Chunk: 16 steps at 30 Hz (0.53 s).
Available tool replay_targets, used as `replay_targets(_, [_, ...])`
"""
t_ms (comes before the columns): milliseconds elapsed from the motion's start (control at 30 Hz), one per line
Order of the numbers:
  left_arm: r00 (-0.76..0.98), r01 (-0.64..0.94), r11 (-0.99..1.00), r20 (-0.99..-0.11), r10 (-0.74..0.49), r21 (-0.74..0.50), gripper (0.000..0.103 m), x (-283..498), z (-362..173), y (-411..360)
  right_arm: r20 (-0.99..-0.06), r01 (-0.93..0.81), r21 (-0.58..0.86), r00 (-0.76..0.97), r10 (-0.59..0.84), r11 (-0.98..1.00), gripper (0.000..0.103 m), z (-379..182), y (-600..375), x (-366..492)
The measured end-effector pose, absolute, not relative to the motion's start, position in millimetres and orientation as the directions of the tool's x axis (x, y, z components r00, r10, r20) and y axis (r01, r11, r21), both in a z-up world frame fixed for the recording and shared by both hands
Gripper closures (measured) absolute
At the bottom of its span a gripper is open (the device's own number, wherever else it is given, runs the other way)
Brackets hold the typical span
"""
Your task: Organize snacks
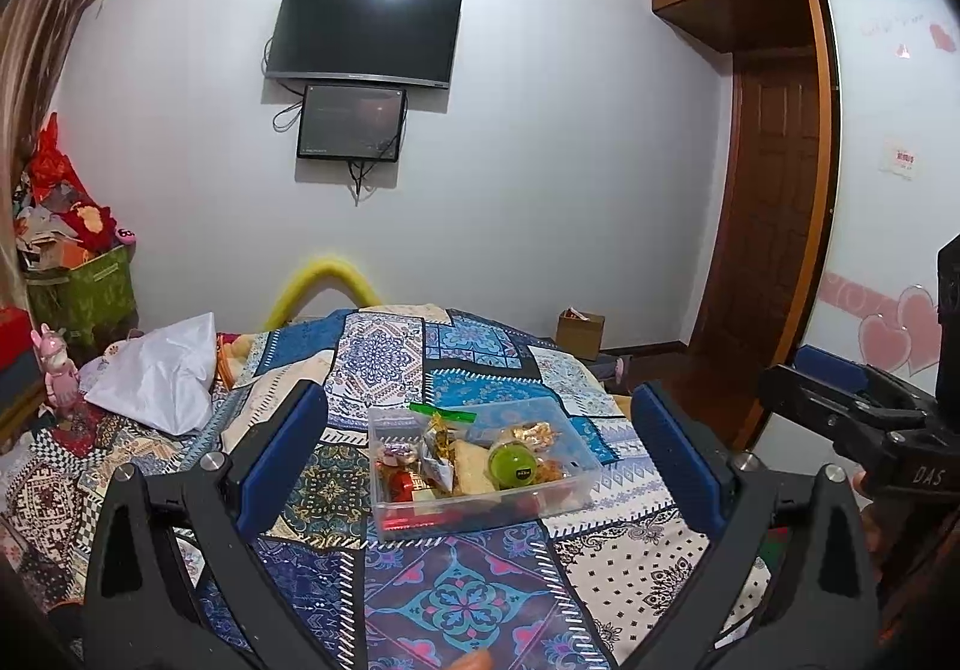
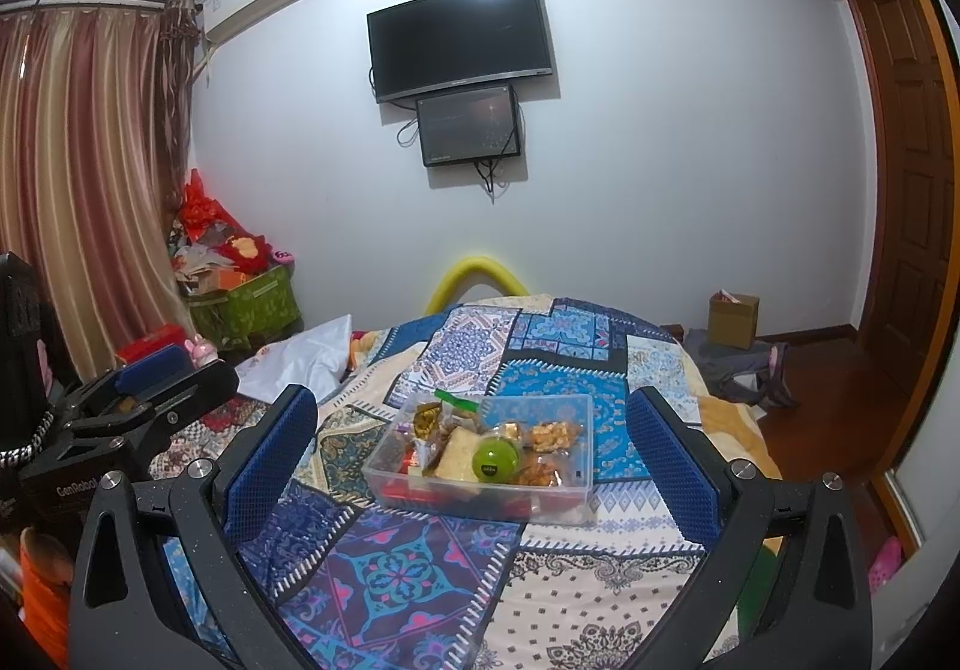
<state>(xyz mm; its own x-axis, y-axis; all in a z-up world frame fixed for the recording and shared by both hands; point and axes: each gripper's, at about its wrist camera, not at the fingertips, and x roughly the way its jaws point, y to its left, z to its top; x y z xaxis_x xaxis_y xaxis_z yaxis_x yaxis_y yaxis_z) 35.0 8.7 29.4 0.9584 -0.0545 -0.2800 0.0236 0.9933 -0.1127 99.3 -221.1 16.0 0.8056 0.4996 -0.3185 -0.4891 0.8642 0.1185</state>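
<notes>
A clear plastic box (image 1: 576, 490) full of snacks sits on the patterned quilt; it also shows in the right wrist view (image 2: 576, 481). Inside lie a green round container (image 1: 512, 461) (image 2: 495, 459), a pale wrapped bar (image 1: 471, 466), red packets (image 1: 402, 481) and golden wrapped snacks (image 2: 555, 435). My left gripper (image 1: 480, 430) is open and empty, held above the quilt short of the box. My right gripper (image 2: 474, 424) is open and empty, also short of the box. The right gripper shows at the right edge of the left wrist view (image 1: 840, 406); the left gripper shows at the left of the right wrist view (image 2: 162, 376).
The patchwork quilt (image 1: 456, 598) covers a bed. A white bag (image 1: 162, 370) lies at its left, with a pink toy (image 1: 57, 370) beside it. A green bin (image 2: 252, 304) of clutter stands in the corner. A cardboard box (image 2: 732, 319) sits on the floor near the door.
</notes>
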Motion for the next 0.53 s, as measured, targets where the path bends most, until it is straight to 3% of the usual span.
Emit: replay_targets(533, [0.957,0.052,0.995,-0.279,-0.075,-0.088,0.001,34.8,28.6,0.6,-0.322,-0.490,0.121,0.803,0.501,0.863,0.000,13.3,-220.8,100.5])
